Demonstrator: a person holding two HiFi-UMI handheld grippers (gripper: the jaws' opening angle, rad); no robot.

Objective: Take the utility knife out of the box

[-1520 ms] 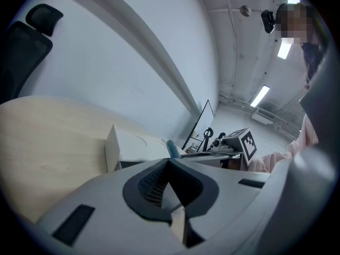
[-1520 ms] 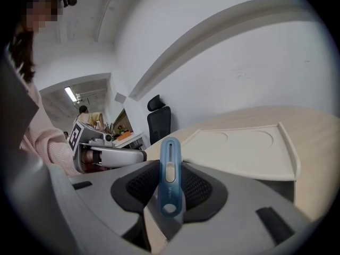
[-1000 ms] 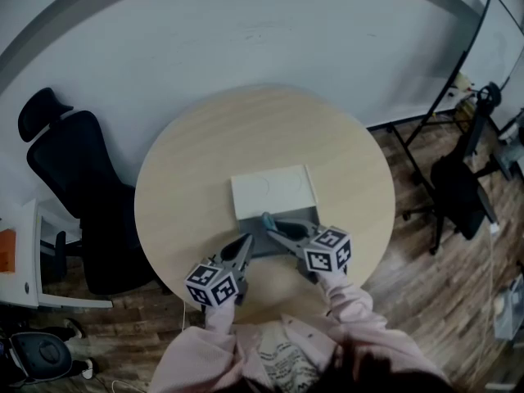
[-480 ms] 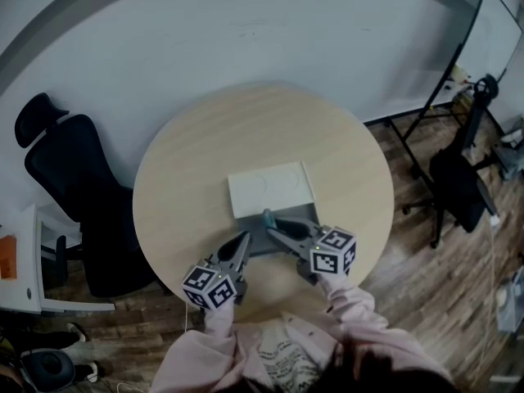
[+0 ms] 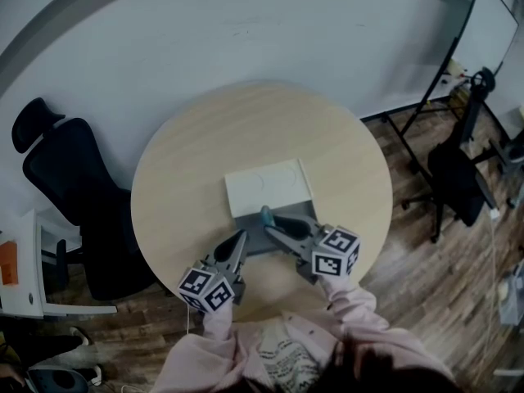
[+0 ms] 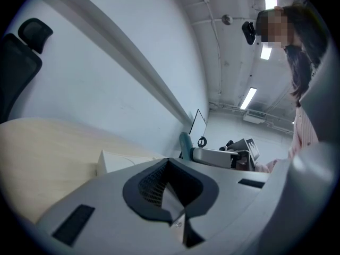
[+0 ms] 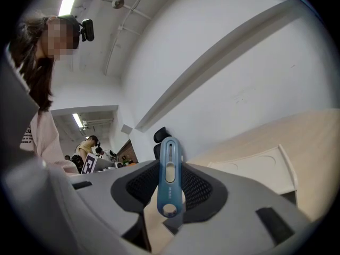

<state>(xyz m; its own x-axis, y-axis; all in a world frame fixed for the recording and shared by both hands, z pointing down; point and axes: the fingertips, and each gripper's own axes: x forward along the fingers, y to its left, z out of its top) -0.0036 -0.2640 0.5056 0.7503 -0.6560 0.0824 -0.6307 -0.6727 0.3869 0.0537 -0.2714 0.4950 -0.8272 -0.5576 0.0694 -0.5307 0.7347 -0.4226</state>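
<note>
On the round wooden table (image 5: 205,154) lies an open box (image 5: 255,239) of grey card with its white lid (image 5: 268,187) folded back. My right gripper (image 5: 274,229) hangs just above the box, shut on a blue utility knife (image 5: 266,216). In the right gripper view the knife (image 7: 169,177) stands upright between the meshed pads (image 7: 199,187) of the gripper (image 7: 169,166). My left gripper (image 5: 237,242) hovers at the box's left edge with its jaws together and nothing between them. The left gripper view shows the left gripper (image 6: 169,166), the knife (image 6: 185,145) and the lid (image 6: 122,161).
A black office chair (image 5: 65,178) stands left of the table, next to a white cabinet (image 5: 20,260). To the right are a whiteboard on a stand (image 5: 463,56) and a second dark chair (image 5: 458,178). The floor is wood.
Both grippers have risen a little above the box, and the knife has gone up with the right one. Box and lid have stayed put.
</note>
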